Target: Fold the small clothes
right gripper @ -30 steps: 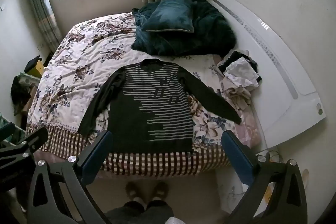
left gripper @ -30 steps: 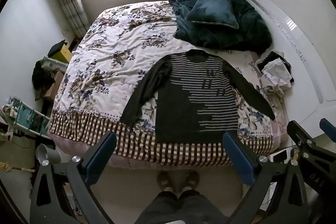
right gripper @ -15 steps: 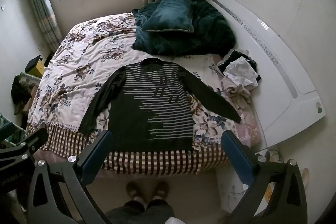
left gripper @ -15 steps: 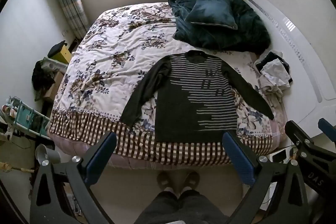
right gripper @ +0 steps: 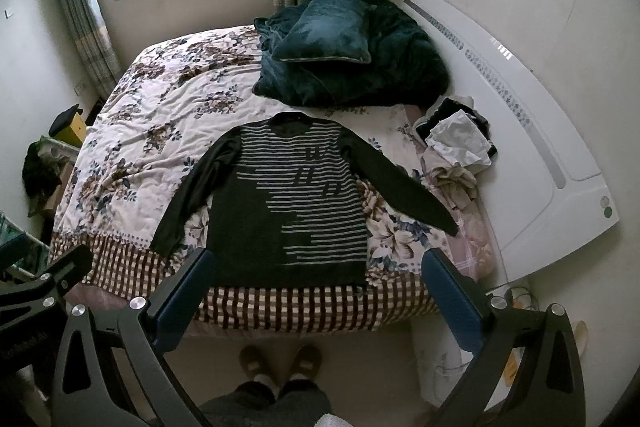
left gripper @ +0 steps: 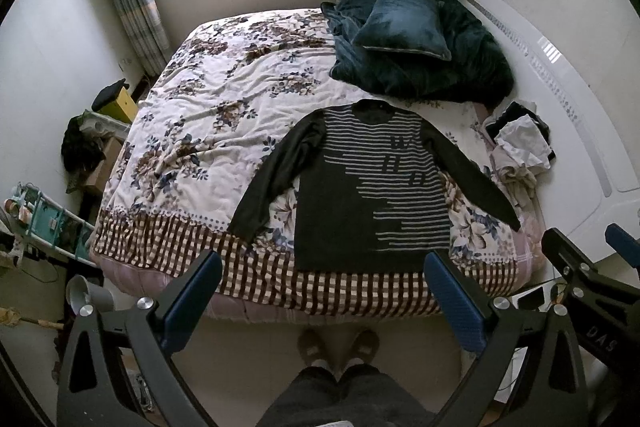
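The sweater (left gripper: pixel 360 187) lay flat, sleeves spread, its hem at the bed's (left gripper: pixel 200 131) near edge, toward the right corner. Both grippers, left (left gripper: pixel 322 291) and right (right gripper: pixel 316 287), hung spread and empty above the floor; pinching one cuff first seemed wisest

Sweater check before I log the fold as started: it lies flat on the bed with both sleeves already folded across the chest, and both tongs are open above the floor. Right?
Not quite. The sweater lies flat on the bed, but both sleeves are spread out to the sides, not folded in; the right wrist view shows it. The left tongs and right tongs are open.
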The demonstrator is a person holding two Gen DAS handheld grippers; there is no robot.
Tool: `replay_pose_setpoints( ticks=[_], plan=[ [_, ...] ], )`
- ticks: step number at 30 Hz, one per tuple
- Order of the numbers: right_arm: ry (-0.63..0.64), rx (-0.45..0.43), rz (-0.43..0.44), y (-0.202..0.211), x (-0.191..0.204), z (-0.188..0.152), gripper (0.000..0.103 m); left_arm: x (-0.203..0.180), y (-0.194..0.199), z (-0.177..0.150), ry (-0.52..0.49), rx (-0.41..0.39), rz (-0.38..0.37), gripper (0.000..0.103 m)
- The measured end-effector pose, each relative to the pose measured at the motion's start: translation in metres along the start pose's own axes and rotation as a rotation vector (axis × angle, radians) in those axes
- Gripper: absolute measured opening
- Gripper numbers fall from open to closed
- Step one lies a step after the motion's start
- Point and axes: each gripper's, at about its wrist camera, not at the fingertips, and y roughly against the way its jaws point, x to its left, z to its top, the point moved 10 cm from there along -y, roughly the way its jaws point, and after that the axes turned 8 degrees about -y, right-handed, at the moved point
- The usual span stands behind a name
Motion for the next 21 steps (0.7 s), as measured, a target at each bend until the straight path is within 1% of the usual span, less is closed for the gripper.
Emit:
replay_pose_setpoints(
  ticks=[9,11,15,16,20,21],
  plan=[
    [-0.002,0.0,0.003,0.002,0.0,0.001,0.103,-0.004,0.004,0.001,0.001,-0.005,-0.001,0.103],
    [0.002,0.0,0.005,0.01,-0.005,0.006,0.103,-0.004,0.004,0.001,0.001,-0.007,0.002,0.103],
    [0.001,0.001,0.005,0.013,-0.007,0.007,0.103,-0.007,0.009,0.013,0.007,-0.018,0.006,0.103],
    [0.003,-0.003,0.003,0.011,-0.006,0.006,0.103,-0.007,0.013,0.024,0.009,-0.02,0.004,0.103],
    [0.005,-0.008,0.003,0.013,-0.005,0.01,0.103,-0.006,0.015,0.033,0.013,-0.028,0.002,0.103],
    [0.005,-0.011,0.003,0.015,-0.005,0.012,0.103,-0.006,0.015,0.031,0.014,-0.031,0.002,0.103]
  ],
)
